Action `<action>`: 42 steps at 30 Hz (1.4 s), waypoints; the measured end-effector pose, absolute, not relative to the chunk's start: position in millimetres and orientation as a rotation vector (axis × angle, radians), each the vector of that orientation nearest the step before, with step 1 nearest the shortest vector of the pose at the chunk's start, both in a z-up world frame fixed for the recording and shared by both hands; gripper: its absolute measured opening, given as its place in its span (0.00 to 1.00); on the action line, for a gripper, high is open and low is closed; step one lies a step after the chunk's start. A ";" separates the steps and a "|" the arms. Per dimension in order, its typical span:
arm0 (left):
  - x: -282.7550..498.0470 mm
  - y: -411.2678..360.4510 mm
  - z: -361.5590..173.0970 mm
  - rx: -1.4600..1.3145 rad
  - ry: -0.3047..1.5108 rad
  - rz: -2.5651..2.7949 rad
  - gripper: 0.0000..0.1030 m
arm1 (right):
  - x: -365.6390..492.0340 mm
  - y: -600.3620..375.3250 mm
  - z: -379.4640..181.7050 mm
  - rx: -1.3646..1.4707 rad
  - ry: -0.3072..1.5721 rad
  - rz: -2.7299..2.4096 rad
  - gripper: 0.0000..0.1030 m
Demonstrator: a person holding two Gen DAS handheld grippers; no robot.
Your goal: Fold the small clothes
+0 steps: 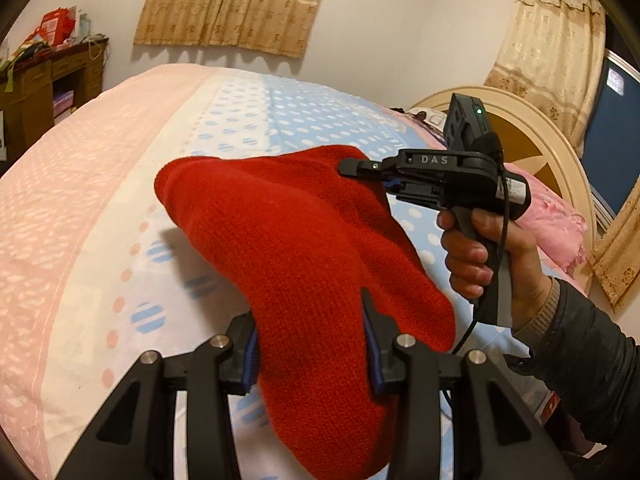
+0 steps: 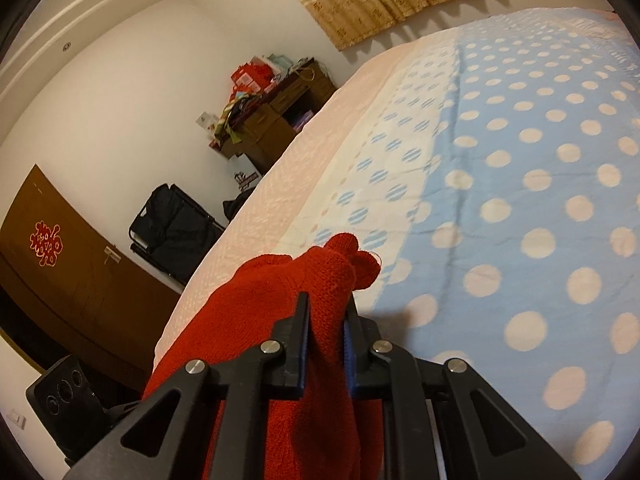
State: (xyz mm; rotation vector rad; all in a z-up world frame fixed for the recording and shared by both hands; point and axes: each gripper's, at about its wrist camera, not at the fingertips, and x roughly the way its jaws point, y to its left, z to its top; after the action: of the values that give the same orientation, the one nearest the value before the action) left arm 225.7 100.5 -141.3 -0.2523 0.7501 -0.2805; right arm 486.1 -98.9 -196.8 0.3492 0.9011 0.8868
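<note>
Between the left hand-held gripper point(image 1: 312, 344) and right hand-held gripper point(image 2: 326, 320), both pinching it, a red knit point(image 1: 296, 240) is hanging over the bed point(image 1: 80, 200), probably needing laying flat next.

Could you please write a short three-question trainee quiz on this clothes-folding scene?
1. True or false: the red knit garment lies flat on the bed.
2. What clamps the garment's far corner? A) left hand-held gripper B) right hand-held gripper C) a bare hand
3. What pattern covers the bed's blue section?

Key: 1. False; both hand-held grippers hold it up. 2. B. 3. Pale dots.
</note>
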 end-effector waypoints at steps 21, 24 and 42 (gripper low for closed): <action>196.6 165.0 -149.1 -0.320 0.717 -0.139 0.41 | 476.1 20.3 -201.0 0.255 0.959 1.041 0.13; 192.8 170.0 -152.7 -0.331 0.718 -0.125 0.41 | 473.5 32.9 -204.0 0.245 0.968 1.052 0.12; 177.4 182.2 -167.7 -0.372 0.737 -0.097 0.41 | 476.7 62.6 -221.8 0.210 1.018 1.058 0.12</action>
State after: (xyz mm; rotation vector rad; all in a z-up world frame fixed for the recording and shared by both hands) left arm 177.4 182.2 -167.7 -0.3720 0.7368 -0.0967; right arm 476.7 62.6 -221.8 0.2102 1.0181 1.0584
